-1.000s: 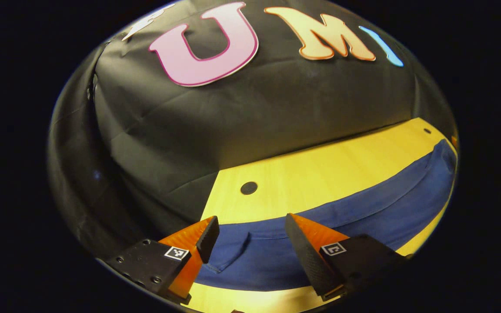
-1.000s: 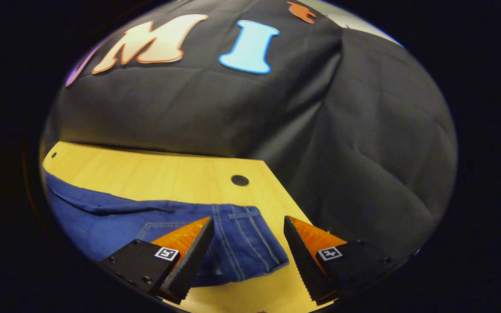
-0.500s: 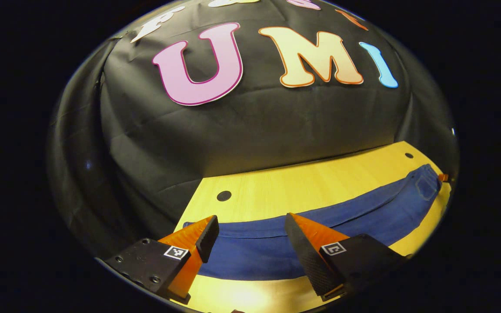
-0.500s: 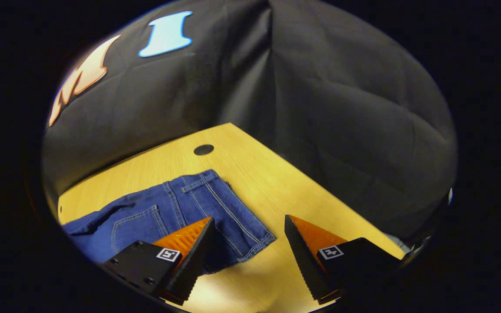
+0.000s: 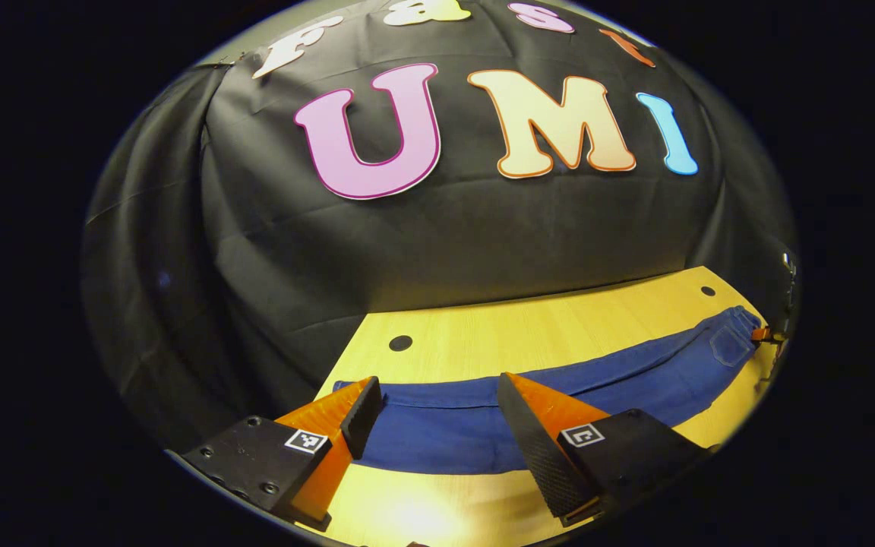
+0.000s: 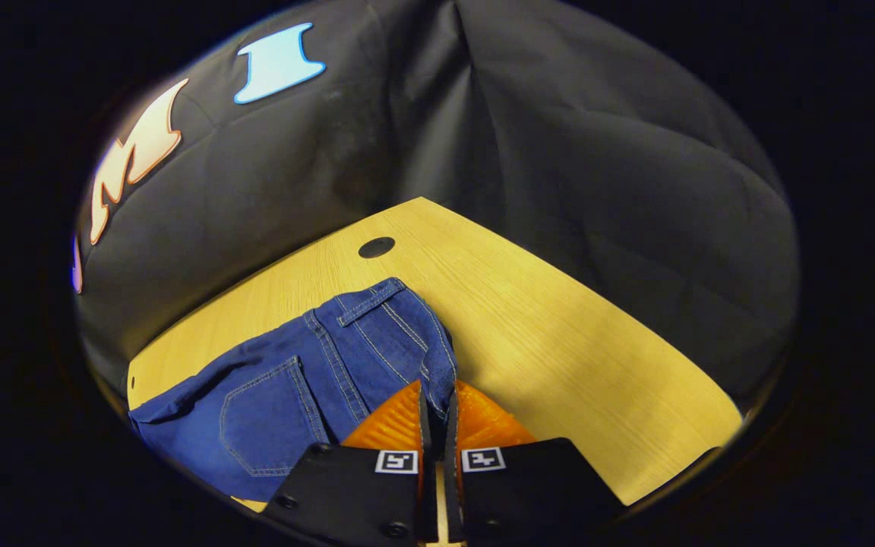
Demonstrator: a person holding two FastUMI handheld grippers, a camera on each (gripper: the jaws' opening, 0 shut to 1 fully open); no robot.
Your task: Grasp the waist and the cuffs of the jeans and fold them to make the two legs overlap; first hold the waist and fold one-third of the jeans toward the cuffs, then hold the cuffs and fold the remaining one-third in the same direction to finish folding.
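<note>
My right gripper (image 6: 437, 410) pinched the jeans (image 6: 308, 372) waist; my left gripper (image 5: 437, 418) was wide, needing a cuff grab first.

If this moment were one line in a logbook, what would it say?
right gripper: shut on jeans waist edge | left gripper: open, over cuff end | jeans: flat on table | fold: not begun

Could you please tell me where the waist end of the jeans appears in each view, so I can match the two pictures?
Left gripper view: the waist end lies far right, near the table's far corner.
Right gripper view: the waist end sits at centre, pinched by the right hand-held gripper.
Shared landmark: the dark hole beside the waist.
</note>
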